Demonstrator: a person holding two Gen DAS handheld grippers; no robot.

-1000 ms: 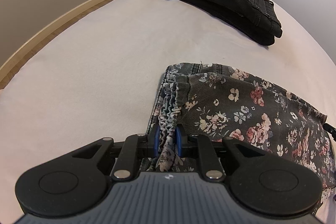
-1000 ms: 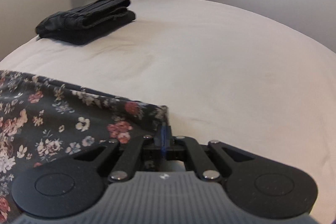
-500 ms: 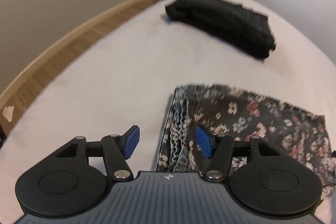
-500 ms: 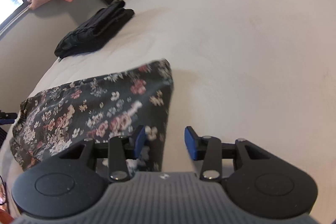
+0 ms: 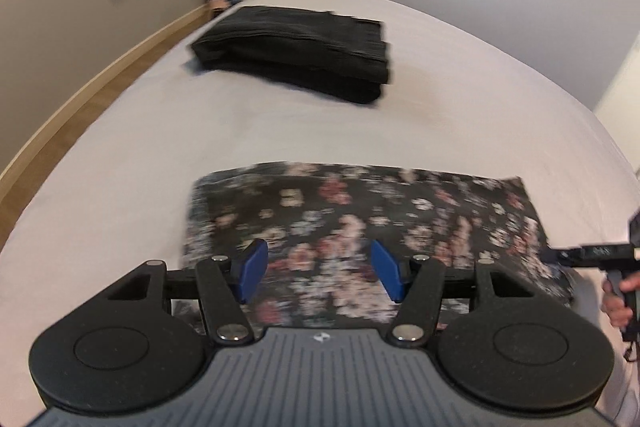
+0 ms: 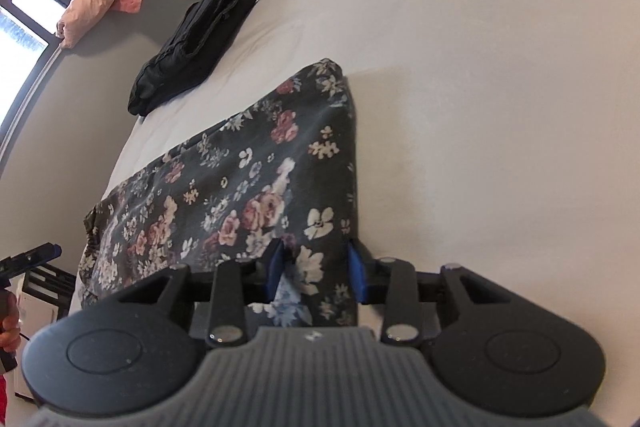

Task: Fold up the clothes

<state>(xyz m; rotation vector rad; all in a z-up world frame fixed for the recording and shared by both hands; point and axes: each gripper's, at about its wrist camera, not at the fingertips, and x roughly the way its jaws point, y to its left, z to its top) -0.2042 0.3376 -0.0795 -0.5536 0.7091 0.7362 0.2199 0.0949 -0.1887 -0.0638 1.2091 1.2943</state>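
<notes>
I see the floral garment lying long axis left-right, just under both tongs | left gripper spread wide, empty | right gripper half-open and narrowing, cloth between unpinched, nearer its end edge

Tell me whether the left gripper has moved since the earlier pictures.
Yes. The left gripper has lifted off the floral garment, whose left edge it pinched a second ago; its jaws have opened and are empty, with the black folded clothes still beyond.

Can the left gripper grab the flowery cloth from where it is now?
Probably yes. The left gripper is open right above the flowery cloth, which lies flat on the bed with nothing lying over it.
</notes>
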